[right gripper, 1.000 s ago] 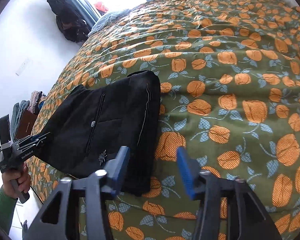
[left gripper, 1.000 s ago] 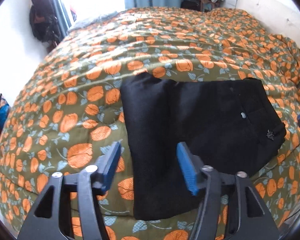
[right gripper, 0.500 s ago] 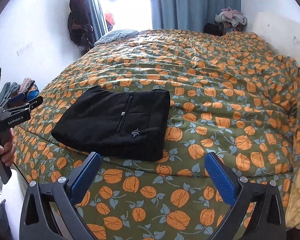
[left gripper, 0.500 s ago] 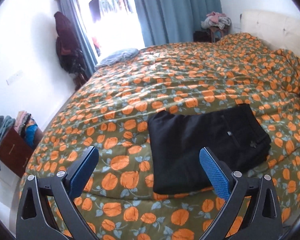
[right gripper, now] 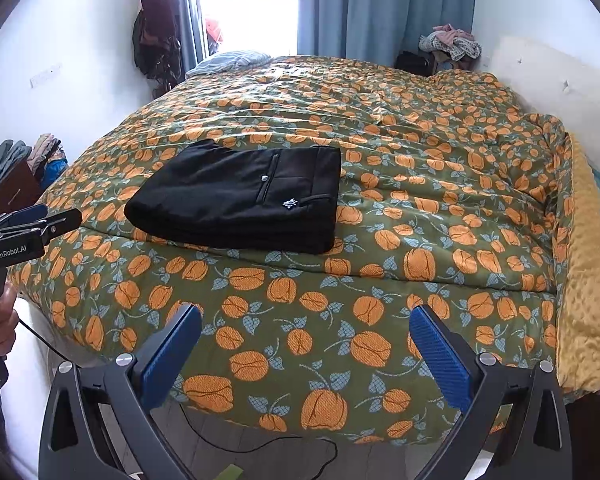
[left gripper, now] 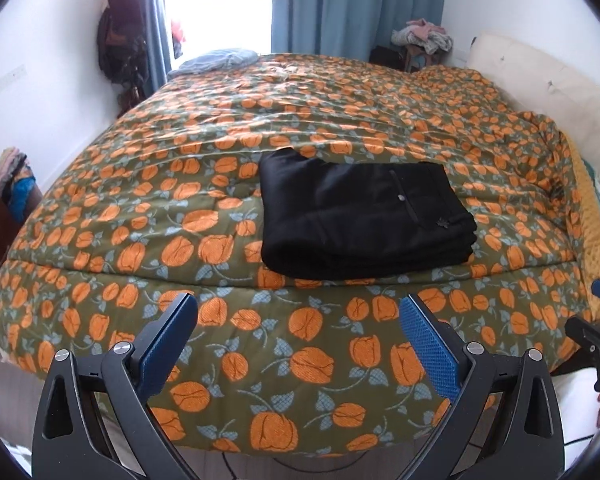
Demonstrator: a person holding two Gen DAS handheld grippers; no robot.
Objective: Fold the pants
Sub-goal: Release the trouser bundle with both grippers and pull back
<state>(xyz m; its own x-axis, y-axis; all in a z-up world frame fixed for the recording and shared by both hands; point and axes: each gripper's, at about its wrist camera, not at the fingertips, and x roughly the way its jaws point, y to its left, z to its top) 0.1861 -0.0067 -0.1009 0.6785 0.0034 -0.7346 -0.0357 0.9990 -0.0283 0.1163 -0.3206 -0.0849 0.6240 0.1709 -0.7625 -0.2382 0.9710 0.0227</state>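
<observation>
Left wrist view: black pants are seen folded into a thick stack at frame centre on the bed. Left gripper fingers are spread, nothing between them.

Right wrist view: pants lie centre-left; right gripper fingers likewise spread, empty. Cloth is judged soft, limp; best pinched through all layers at the folded edge.

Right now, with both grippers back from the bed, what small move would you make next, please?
Probably none beyond lowering both: the black pants lie folded in a neat stack on the quilt, and the left gripper and right gripper are open and empty.
</observation>
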